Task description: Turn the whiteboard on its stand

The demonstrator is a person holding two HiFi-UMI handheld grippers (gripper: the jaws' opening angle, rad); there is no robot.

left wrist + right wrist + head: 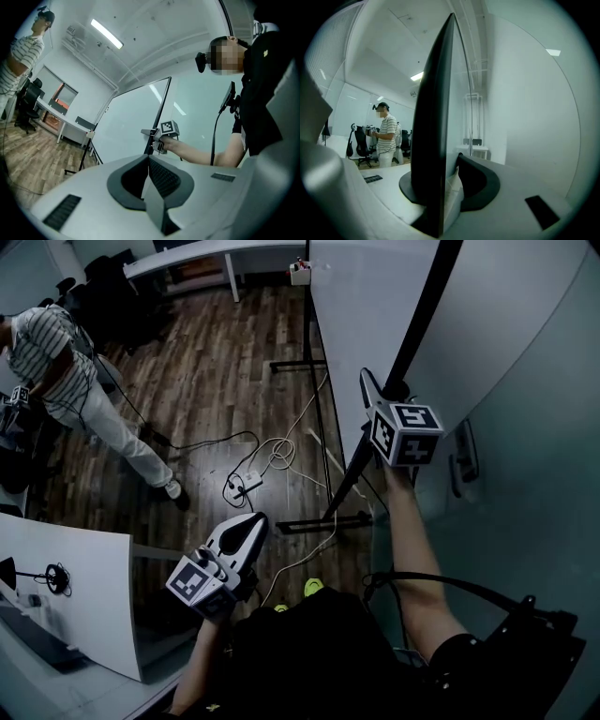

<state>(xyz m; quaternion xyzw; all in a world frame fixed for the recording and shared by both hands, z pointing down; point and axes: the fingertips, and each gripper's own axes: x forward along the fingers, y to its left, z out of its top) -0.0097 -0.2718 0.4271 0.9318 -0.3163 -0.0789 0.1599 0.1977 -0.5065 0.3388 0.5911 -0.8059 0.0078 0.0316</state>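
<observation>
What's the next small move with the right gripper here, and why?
Probably push the whiteboard by its black edge sideways a little with the right gripper: its jaws are closed on that edge, while the left gripper hangs shut and empty, away from the board.

Dark wood-plank floor (206, 371) strewn with cables (279, 454) — white desk (202, 254) along the far edge, black chairs (111, 296) beside, strip light (107, 33) overhead.
</observation>
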